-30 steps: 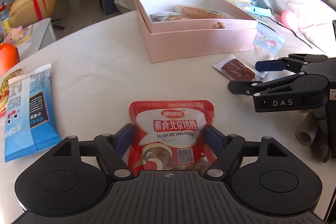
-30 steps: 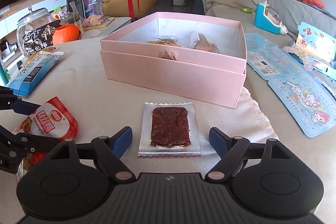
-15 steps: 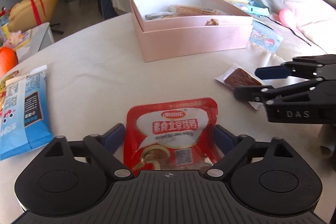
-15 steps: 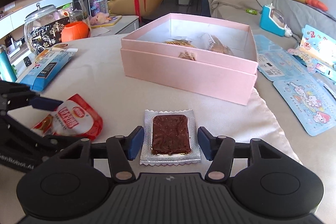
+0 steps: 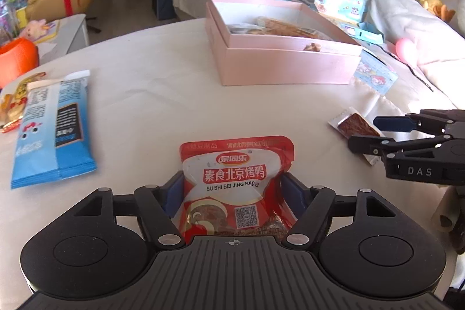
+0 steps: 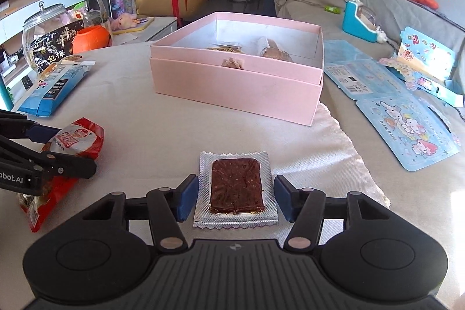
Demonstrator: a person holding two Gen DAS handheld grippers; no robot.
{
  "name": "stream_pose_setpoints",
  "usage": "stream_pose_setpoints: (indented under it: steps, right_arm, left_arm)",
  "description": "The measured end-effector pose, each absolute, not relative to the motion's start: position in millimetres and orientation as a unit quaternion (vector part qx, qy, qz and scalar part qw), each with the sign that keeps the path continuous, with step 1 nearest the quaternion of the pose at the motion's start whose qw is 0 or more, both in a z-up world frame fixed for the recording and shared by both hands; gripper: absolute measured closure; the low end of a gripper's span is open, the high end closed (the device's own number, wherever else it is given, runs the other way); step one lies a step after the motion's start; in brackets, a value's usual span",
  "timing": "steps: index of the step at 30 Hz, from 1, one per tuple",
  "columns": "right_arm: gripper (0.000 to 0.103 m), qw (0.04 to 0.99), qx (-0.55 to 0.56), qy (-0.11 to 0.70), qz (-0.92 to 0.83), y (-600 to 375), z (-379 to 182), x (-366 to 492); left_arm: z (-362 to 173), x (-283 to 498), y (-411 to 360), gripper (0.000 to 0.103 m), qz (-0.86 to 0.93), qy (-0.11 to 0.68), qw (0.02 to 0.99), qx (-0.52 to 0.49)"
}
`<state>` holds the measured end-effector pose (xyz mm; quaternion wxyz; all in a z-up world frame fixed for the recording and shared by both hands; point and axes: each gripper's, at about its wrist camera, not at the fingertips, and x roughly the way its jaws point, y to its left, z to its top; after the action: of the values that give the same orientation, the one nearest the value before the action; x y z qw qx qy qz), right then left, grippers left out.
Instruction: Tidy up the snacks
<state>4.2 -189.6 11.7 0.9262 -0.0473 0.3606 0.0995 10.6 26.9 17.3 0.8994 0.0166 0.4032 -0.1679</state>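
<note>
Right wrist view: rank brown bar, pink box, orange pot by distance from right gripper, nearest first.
From the right gripper:
1. Brown bar, between the fingers.
2. Pink box, ahead at centre.
3. Orange pot, far left, behind the table.

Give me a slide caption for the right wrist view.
Right gripper straddles a silver-wrapped brown snack bar before the open pink box.

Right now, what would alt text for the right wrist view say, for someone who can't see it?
Two blue-tipped fingers flank a silver-wrapped brown snack bar on a white tablecloth. Beyond it sits an open pink box holding a few snacks; at left, another gripper pinches a red pouch.
</note>
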Motion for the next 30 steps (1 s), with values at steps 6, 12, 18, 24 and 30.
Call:
stream_pose_setpoints:
  steps: [6,12,18,24,30]
  right_arm:
    - [0.046,0.925,-0.05,0.36,0.11,-183,17,3]
    - [0.046,0.926,-0.062,0.352,0.12,-174,29,0]
    - [0.046,0.938,-0.068,0.312,0.136,-175,67,-2]
    - [0.046,0.955,-0.064,0.251,0.143,-188,129,10]
    - [0.046,0.969,-0.084,0.203,0.118,-199,188,51]
  left_arm:
    - [27,-2,41,0.028,-0.161,0.391,0.906,0.012]
    - [46,-6,49,0.028,-0.156,0.368,0.917,0.009]
    - [103,-8,44,0.028,-0.163,0.293,0.942,0.031]
    - [152,17,30,0.028,-0.17,0.222,0.959,0.042]
    - [195,91,1,0.026,-0.216,0.186,0.959,0.007]
